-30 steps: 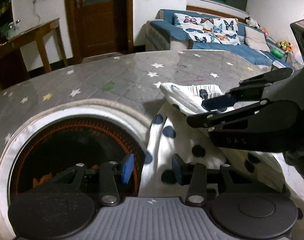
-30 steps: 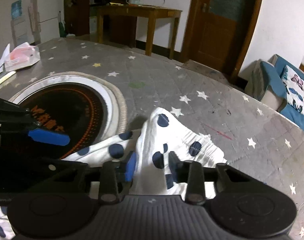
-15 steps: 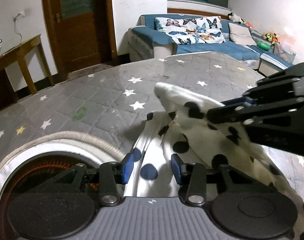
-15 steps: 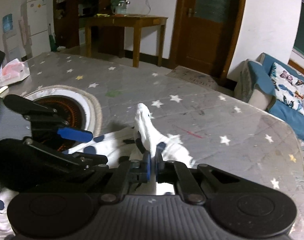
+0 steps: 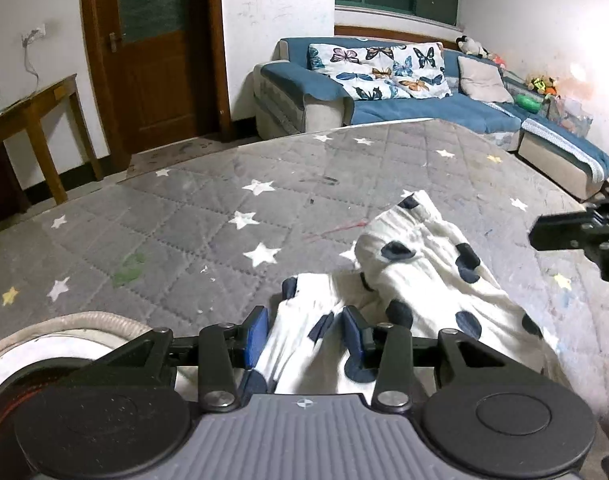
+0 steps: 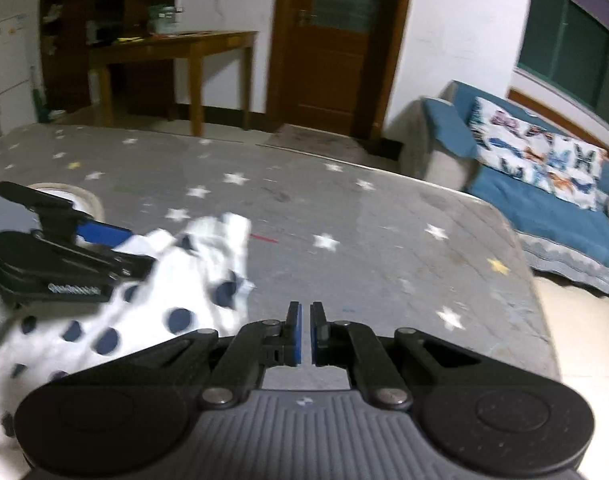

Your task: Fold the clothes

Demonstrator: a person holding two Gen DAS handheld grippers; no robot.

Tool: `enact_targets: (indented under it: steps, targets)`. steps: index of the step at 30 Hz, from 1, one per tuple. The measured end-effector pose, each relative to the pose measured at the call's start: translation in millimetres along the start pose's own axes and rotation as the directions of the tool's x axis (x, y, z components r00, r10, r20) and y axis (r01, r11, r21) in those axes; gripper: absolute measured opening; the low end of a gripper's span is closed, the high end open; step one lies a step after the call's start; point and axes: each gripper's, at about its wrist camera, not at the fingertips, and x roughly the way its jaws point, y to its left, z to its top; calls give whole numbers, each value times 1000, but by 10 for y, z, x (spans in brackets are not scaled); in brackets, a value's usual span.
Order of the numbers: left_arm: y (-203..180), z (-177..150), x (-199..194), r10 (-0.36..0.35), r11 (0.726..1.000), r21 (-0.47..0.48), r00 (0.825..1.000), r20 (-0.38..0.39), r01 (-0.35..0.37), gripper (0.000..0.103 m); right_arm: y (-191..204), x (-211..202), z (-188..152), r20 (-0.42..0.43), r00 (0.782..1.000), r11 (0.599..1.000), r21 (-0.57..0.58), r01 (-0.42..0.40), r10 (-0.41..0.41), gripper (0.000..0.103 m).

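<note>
Two grippers: the left gripper point(image 5: 304, 330) straddles the limp, light polka-dot garment point(image 5: 420, 264) with jaws apart, best pinched at its bunched edge, while the right gripper point(image 6: 305, 334), nearly together, holds nothing.

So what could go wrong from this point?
1. The left gripper is open around a bunched part of the garment; closing there may pinch several layers and spoil the fold.
2. The right gripper is nearly shut on nothing, beside the cloth, so the fold it made could spring open.
3. The grippers work close together and might collide.

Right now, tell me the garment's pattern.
White cloth garment with dark navy polka dots; left wrist view shows it best.
</note>
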Motion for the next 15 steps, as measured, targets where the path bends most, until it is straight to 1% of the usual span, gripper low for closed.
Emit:
enact_targets:
  steps: [1, 4, 6, 8, 9, 10, 13, 15]
  targets:
    - [3, 3, 6, -3, 1000, 0, 1000, 2, 3, 43, -29, -9, -7, 1, 1000, 1000, 11, -14, 14, 4]
    - [7, 2, 9, -16, 1000, 6, 1000, 7, 16, 33, -2, 20, 19, 15, 996, 996, 31, -88, 88, 7]
    - [21, -4, 0, -26, 1000, -1, 1000, 8, 26, 32, 23, 43, 38, 25, 990, 989, 43, -139, 138, 10]
    - [36, -8, -13, -28, 1000, -8, 1000, 10, 28, 33, 111, 113, 74, 30, 983, 982, 39, -185, 184, 17]
    - [37, -9, -24, -21, 1000, -8, 1000, 11, 21, 34, 145, 150, 85, 29, 981, 981, 36, -191, 190, 27]
    - [36, -11, -36, -13, 1000, -7, 1000, 13, 14, 35, 180, 205, 94, 22, 981, 980, 37, -195, 195, 33]
    - [21, -28, -77, 1, 1000, 12, 1000, 25, -1, 36, 227, 360, 96, 2, 978, 977, 59, -206, 207, 33]
    - [25, -38, -78, -11, 1000, 21, 1000, 19, 11, 36, 197, 438, 83, -6, 974, 969, 97, -226, 227, 33]
